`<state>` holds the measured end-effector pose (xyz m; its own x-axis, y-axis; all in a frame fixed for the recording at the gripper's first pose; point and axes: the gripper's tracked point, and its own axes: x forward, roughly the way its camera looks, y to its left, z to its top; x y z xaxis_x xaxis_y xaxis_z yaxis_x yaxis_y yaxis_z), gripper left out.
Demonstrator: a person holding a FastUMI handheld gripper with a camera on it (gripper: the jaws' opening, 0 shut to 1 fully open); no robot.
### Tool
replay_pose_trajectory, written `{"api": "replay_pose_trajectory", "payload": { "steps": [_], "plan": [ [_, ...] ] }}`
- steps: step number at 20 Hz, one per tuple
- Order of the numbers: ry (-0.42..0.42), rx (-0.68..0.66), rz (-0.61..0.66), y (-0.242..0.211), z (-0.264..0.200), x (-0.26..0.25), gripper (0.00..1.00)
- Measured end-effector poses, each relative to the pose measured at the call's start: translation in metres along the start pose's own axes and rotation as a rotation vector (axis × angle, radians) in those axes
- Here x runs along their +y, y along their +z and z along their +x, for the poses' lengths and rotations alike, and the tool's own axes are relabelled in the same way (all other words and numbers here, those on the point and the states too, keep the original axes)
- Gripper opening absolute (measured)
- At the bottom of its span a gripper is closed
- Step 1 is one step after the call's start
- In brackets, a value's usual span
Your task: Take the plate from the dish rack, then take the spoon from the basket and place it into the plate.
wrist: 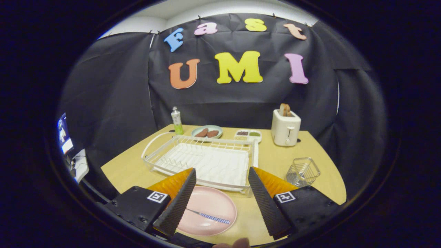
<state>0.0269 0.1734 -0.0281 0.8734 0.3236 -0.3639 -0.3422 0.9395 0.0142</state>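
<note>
A pink plate [210, 210] lies flat on the wooden table, just ahead of my gripper [220, 199] and partly behind its left finger. A spoon [208, 216] with a patterned handle rests across the plate. The gripper is open, its fingers spread wide and holding nothing. Beyond the plate stands a white wire dish rack [203, 160] with no dishes in it. To the right of the fingers sits a small wire basket [303, 172], tilted slightly.
At the back of the table [310, 148] stand a green bottle [177, 121], a pale plate [207, 131] with brown food, a small divided tray [248, 135] and a white toaster [285, 127] with bread. A fingertip [237, 244] shows below the gripper.
</note>
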Motion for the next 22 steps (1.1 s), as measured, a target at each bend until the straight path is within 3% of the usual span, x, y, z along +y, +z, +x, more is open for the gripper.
{"api": "replay_pose_trajectory", "payload": {
  "steps": [4,9,14,22],
  "plan": [
    [-0.099,-0.2,0.011,0.02,-0.029,-0.02,1.0],
    [-0.116,-0.335,0.083,0.022,-0.06,-0.031,1.0],
    [-0.173,-0.365,0.034,0.007,-0.067,-0.039,1.0],
    [-0.207,-0.376,0.06,-0.007,-0.062,-0.053,1.0]
  ]
}}
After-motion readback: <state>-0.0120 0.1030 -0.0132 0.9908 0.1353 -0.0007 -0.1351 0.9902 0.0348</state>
